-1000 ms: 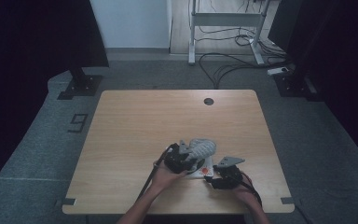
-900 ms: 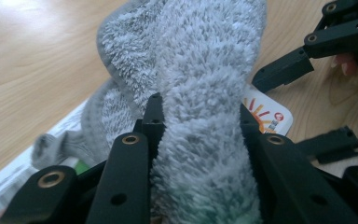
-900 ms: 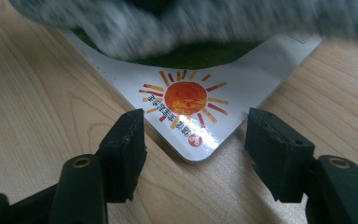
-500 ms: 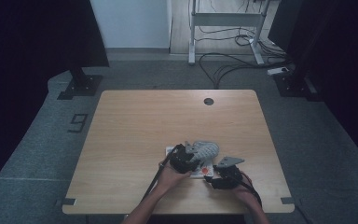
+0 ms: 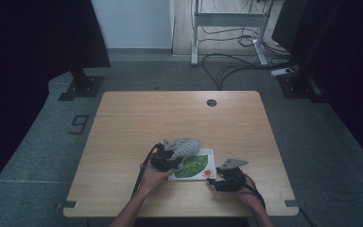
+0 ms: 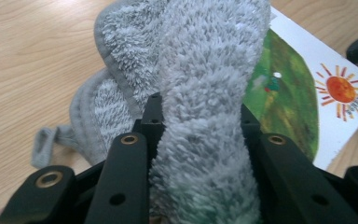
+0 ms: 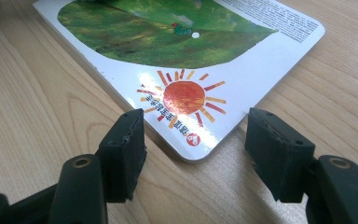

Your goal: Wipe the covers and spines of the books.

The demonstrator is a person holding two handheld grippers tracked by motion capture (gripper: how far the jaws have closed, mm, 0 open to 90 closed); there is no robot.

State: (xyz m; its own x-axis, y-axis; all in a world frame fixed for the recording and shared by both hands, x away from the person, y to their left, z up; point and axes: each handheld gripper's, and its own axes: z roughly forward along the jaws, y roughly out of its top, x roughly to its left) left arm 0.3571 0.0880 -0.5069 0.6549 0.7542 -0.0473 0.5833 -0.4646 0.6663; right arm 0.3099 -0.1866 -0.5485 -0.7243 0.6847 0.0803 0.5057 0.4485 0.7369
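Left claw: clamped on the grey cloth, which lies over the book's left end.
Right claw: jaws apart, straddling the book at its near right corner, not pressing it.
Book: flat near the bench's front edge, right of centre.
Tip: pin that corner, then wipe the cloth evenly across the cover.

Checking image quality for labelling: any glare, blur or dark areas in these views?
High view: room edges dark, table evenly lit. Right gripper view: glare on the glossy book near the sun. Left gripper view: grey cloth sharp at top, softer low between the jaws.
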